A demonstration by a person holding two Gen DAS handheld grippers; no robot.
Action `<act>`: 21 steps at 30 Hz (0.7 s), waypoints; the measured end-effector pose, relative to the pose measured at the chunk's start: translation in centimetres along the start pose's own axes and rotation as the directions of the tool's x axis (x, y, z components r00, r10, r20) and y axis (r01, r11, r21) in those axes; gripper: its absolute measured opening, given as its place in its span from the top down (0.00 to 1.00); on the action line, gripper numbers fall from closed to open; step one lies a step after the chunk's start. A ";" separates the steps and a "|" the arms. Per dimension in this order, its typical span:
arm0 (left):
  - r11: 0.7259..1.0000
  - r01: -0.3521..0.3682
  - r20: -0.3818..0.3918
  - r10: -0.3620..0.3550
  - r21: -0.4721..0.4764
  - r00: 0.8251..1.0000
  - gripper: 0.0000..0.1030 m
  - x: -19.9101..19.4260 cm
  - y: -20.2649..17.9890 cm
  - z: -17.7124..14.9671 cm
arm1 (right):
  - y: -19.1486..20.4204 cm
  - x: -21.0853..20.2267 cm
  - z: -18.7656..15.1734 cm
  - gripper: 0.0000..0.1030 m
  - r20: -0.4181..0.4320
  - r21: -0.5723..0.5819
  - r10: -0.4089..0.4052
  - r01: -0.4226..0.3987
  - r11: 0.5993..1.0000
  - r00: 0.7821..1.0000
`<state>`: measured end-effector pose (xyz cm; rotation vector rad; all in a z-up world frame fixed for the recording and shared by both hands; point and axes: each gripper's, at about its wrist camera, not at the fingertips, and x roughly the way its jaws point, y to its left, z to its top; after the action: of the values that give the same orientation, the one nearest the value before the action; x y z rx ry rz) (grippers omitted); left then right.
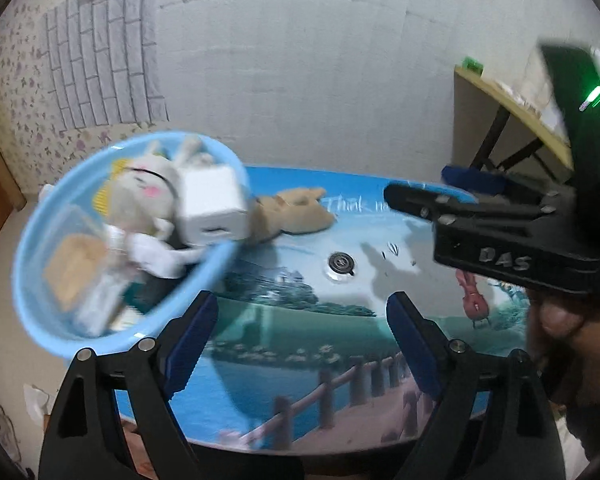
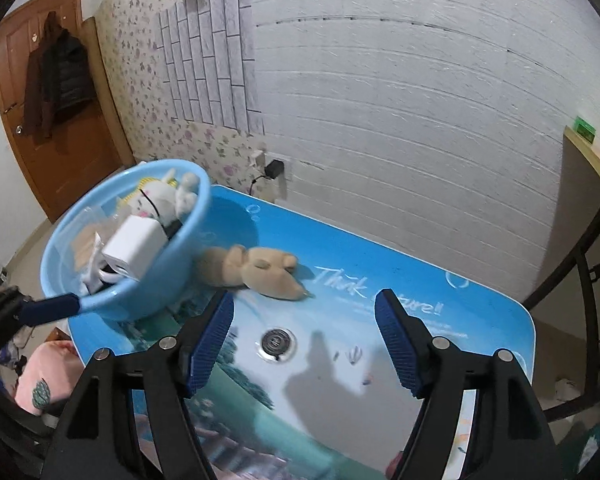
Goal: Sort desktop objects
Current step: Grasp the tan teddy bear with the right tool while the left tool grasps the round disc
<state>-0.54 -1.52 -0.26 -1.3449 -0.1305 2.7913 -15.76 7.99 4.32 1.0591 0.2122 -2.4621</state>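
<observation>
1. One item remains unsorted. Left wrist view: the brown plush (image 1: 296,216) lies on the table (image 1: 340,320), just right of the filled blue basin (image 1: 32,248). Your left gripper (image 1: 302,300) gapes wide, empty.
2. Right wrist view: your right gripper (image 2: 304,298) is wide, empty and near the plush. Judged next: pinch its body, lift into basin.

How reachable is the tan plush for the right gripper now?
Probably yes: the right gripper is open, and the plush lies on the table just ahead, nothing between. The basin only crowds its left end.
</observation>
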 end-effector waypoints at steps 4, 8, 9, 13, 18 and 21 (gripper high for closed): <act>1.000 -0.006 -0.063 0.006 -0.002 0.998 0.16 4.3 -1.3 -0.1 | -1.6 -0.2 -0.4 0.33 0.001 0.016 -0.008 0.008 1.000 1.000; 1.000 -0.018 -0.102 0.018 0.005 0.995 0.16 8.0 -2.2 0.4 | -3.5 0.9 -0.7 0.33 -0.012 0.029 -0.002 0.002 1.000 1.000; 1.000 -0.013 -0.115 0.013 0.002 0.993 0.17 8.9 -2.3 0.6 | -3.9 1.3 -0.7 0.33 -0.016 0.033 0.002 -0.001 0.999 1.000; 1.000 -0.014 -0.155 0.012 -0.006 0.988 0.20 11.9 -2.6 1.3 | -4.7 2.4 -0.6 0.33 -0.021 0.037 0.018 -0.018 0.999 1.000; 1.000 -0.030 -0.120 0.031 0.009 0.992 0.27 12.5 -2.8 1.6 | -5.2 3.6 -0.3 0.34 -0.023 0.039 0.048 -0.047 0.998 0.999; 0.999 -0.032 -0.100 0.036 0.040 0.994 0.57 12.0 -3.2 1.3 | -5.4 4.3 -0.2 0.34 -0.028 0.042 0.062 -0.061 0.997 0.998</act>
<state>-9.02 2.48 -8.51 -1.4895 -0.0500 2.7310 -20.72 11.34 0.92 1.1028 0.1370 -2.4068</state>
